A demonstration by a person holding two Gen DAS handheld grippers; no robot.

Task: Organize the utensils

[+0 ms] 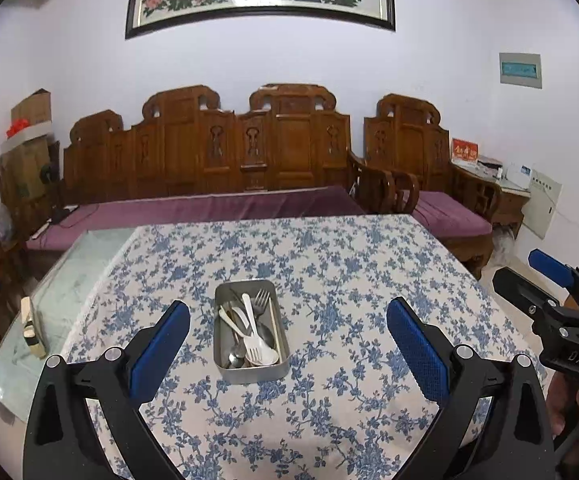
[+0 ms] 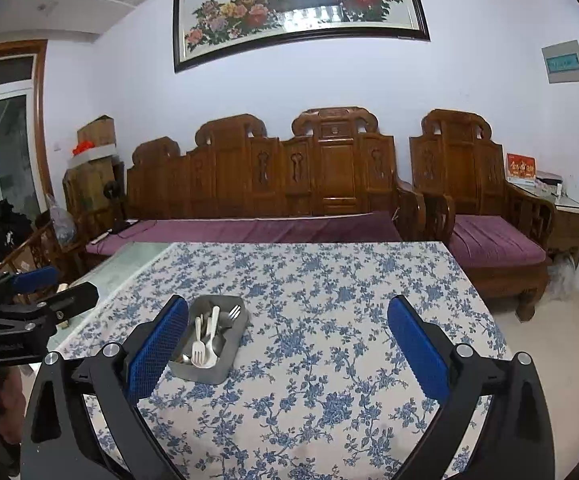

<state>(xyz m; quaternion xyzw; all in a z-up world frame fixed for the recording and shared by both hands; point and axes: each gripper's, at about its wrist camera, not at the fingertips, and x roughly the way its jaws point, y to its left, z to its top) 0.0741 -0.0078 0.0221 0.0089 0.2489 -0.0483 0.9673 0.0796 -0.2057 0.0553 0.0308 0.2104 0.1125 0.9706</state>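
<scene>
One metal tin (image 1: pixel 251 366) of utensils sits mid-table on my floral tablecloth (image 1: pixel 329 272).
My left gripper (image 1: pixel 288 344) and right gripper (image 2: pixel 288 342) hover spread, empty; inside lie two white plastic forks (image 1: pixel 255 334), one metal fork (image 1: pixel 262 298).

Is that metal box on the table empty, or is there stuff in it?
Not empty. The metal box has no lid on and holds a heap of cutlery: a white plastic spoon, a metal fork and others.
</scene>
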